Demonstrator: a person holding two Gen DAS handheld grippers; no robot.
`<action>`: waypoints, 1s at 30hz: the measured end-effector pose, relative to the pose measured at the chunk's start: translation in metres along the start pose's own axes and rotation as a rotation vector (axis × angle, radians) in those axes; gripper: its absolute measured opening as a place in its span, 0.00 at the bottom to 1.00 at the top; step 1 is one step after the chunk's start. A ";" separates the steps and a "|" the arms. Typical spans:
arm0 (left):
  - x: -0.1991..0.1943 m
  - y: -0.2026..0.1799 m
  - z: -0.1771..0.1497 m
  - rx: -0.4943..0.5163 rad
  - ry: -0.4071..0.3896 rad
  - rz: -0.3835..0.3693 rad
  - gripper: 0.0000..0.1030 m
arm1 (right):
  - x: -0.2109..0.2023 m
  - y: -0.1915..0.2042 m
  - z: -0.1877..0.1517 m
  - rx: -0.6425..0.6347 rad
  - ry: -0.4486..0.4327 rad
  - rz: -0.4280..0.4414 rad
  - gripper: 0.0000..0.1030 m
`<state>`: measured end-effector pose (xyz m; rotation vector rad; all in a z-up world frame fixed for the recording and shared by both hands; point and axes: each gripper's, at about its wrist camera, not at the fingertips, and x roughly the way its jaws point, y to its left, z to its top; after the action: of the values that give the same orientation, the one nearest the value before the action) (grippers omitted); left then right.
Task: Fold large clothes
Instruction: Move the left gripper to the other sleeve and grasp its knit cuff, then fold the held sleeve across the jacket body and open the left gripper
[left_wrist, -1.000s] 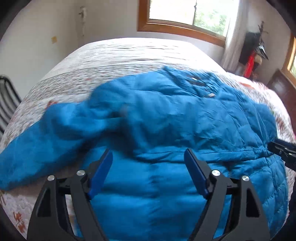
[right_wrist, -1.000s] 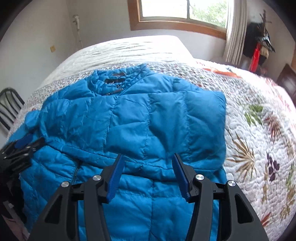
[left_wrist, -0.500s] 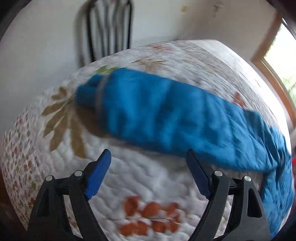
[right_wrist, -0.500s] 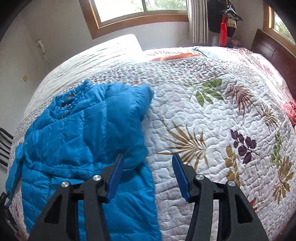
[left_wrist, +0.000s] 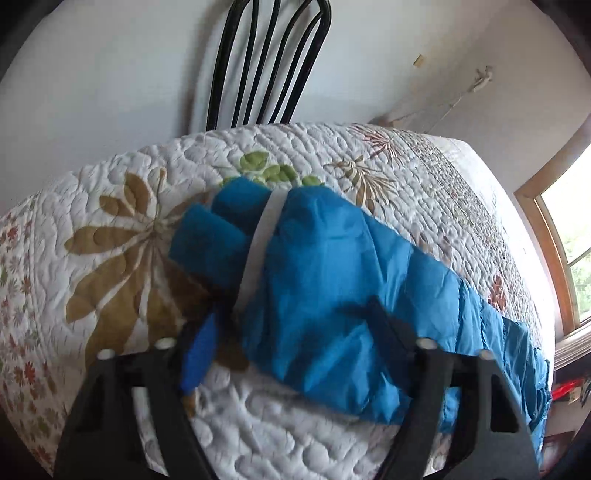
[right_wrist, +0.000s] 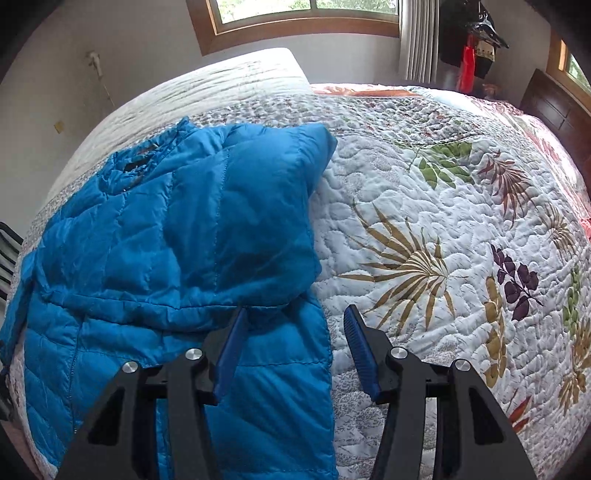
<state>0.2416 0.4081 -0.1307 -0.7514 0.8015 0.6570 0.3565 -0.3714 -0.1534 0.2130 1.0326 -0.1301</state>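
The blue puffer jacket lies flat on the bed's quilt, collar toward the window. The sleeve on the side away from the chair is already folded across the jacket's chest, so one fold looks done. The other sleeve stretches out from the jacket toward the chair, cuff nearest it, not yet folded in. My left gripper has just been closing around that sleeve near the cuff; the cloth bulges between the fingers, though I cannot tell whether the pads press it yet. My right gripper hangs half open over the jacket's edge farthest from the chair, holding nothing. Left, I judge: this sleeve, then folding the body.
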 end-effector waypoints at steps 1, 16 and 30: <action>0.003 0.000 0.001 -0.006 -0.003 0.016 0.55 | 0.002 0.001 0.000 -0.002 0.001 -0.004 0.53; -0.043 -0.036 -0.019 0.105 -0.153 -0.047 0.18 | -0.015 0.028 -0.002 -0.075 -0.043 -0.045 0.53; -0.142 -0.265 -0.164 0.654 -0.128 -0.487 0.18 | -0.005 0.081 -0.008 -0.169 -0.010 0.011 0.54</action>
<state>0.3025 0.0961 -0.0044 -0.2766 0.6269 -0.0122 0.3638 -0.2912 -0.1442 0.0644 1.0264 -0.0334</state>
